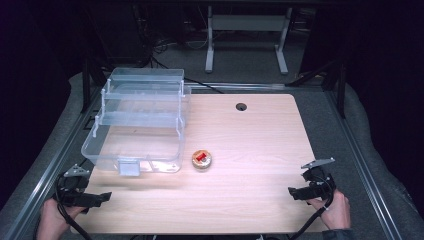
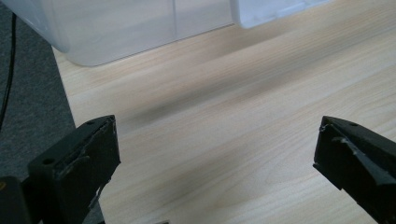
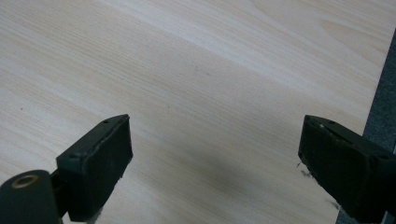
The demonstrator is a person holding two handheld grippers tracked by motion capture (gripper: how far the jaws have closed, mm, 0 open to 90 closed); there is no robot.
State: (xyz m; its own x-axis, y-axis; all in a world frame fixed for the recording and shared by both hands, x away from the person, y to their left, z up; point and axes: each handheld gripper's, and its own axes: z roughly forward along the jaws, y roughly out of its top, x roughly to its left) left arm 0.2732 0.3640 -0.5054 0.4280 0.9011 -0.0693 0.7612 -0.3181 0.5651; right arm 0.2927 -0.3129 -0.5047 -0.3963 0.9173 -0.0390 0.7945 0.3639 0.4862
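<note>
2 grippers rest at the near corners of the wooden table [image 1: 260,135] in the high view: the left gripper [image 1: 102,198] at the near-left, the right gripper [image 1: 295,192] at the near-right, each held in a hand. Neither touches anything. A small round object with a red top [image 1: 201,159] sits on the table just beside the right front corner of a clear plastic tiered box [image 1: 137,122], whose trays stand fanned open. Judged from this, work has not begun: the round object is outside the box and ungrasped, and it is well apart from both grippers.

Left gripper view: jaws spread wide, nothing between them; the clear box wall [image 2: 116,28] lies ahead, near the table's edge.

Right gripper view: jaws likewise released and empty over bare wood [image 3: 196,70].

Nothing stands between either gripper and the round object; the box's front latch [image 1: 128,167] projects nearby.
</note>
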